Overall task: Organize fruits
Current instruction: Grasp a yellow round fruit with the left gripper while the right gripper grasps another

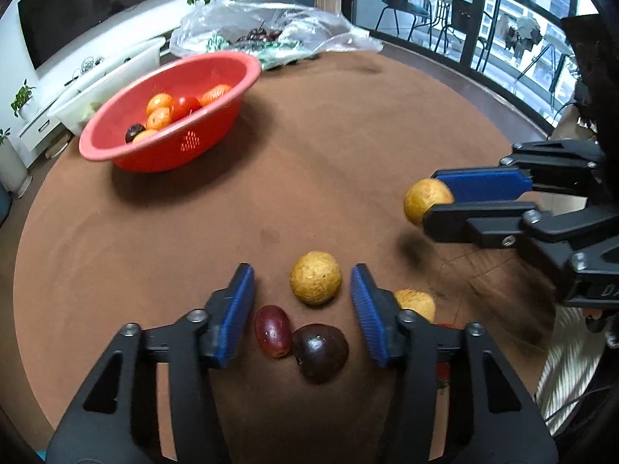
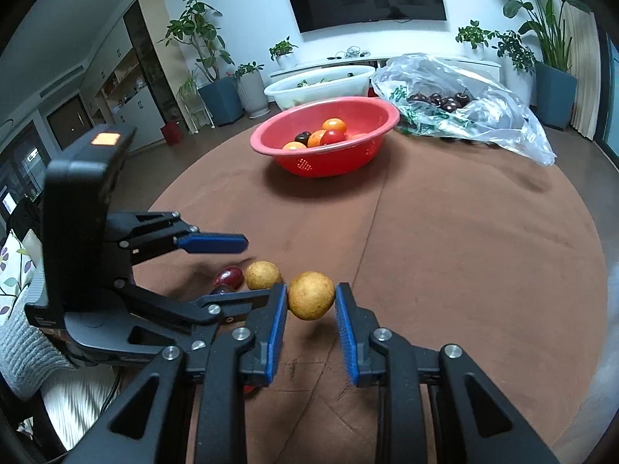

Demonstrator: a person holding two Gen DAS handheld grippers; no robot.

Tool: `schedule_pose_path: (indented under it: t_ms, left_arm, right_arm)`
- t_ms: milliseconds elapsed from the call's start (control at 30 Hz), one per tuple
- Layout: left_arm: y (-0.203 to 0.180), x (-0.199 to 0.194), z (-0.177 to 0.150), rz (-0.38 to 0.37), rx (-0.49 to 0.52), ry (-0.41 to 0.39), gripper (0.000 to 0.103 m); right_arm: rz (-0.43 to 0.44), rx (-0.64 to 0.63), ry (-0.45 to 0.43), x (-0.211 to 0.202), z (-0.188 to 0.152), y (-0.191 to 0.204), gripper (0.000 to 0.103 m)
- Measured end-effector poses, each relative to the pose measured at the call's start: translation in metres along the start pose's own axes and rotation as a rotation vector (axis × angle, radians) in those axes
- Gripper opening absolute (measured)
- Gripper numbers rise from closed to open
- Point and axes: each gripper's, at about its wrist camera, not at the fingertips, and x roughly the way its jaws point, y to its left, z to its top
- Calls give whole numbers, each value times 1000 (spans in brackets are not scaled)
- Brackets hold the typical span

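Note:
My left gripper (image 1: 301, 280) points down at the brown table, open, its blue pads either side of a yellow round fruit (image 1: 315, 278) without touching it. A red oval fruit (image 1: 272, 330) and a dark purple fruit (image 1: 321, 352) lie just nearer, and another yellow fruit (image 1: 416, 303) peeks from behind the right finger. My right gripper (image 2: 311, 294) is shut on a yellow fruit (image 2: 311, 295), held a little above the cloth; the left wrist view shows this right gripper (image 1: 433, 197) at the right. A red basket (image 1: 166, 150) (image 2: 321, 162) with oranges, a tomato and a dark fruit stands farther back.
A clear plastic bag (image 2: 464, 104) (image 1: 271, 34) with dark cherries lies behind the basket. A white tub (image 2: 321, 81) stands beyond the table's far edge. Brown cloth (image 2: 464, 251) stretches between the basket and the loose fruits. A grey sleeve (image 2: 23, 344) shows at the left.

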Motion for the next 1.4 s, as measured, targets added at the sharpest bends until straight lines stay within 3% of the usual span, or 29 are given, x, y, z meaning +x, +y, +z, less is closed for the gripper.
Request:
schedule_pose_path:
  t_ms: [167, 367, 1400]
  left_arm:
    - [0, 2, -1, -16, 9, -3, 31]
    - [1, -2, 0, -22, -7, -15, 26]
    - [4, -14, -2, -34, -35, -49, 26]
  right_arm:
    - [2, 3, -2, 1, 1, 0, 28]
    - [4, 5, -4, 1, 0, 0, 28]
    - [18, 21, -3, 3, -2, -3, 28]
